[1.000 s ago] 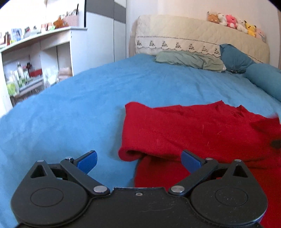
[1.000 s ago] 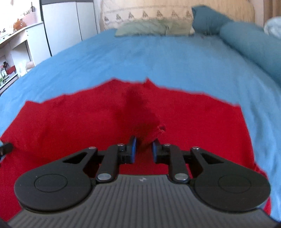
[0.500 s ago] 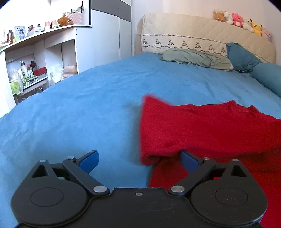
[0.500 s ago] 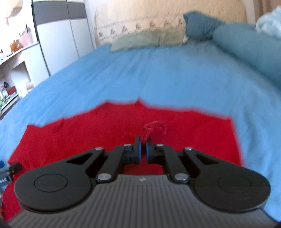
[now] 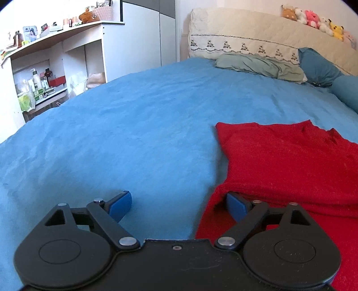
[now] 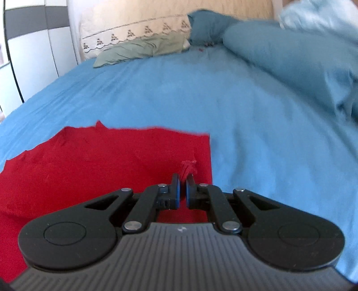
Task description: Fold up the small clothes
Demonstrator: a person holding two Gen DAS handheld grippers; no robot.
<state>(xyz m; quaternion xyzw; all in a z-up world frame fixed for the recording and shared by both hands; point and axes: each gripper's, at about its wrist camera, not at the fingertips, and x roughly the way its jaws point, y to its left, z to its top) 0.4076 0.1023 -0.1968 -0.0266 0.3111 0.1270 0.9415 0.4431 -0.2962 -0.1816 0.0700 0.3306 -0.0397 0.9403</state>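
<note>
The left claw [image 5: 180, 207] sits low in its frame, jaws spread wide. The right claw [image 6: 182, 190], at lower centre of its view, has its jaws nearly together, pinching red fabric.

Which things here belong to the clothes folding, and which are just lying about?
Part of the job:
- red knitted garment on the blue bedspread
- right gripper, shut on a pinch of the red knit
- left gripper, open at the garment's edge

Just lying about:
- grey-green pillow
- row of plush toys
- white shelf unit
</note>
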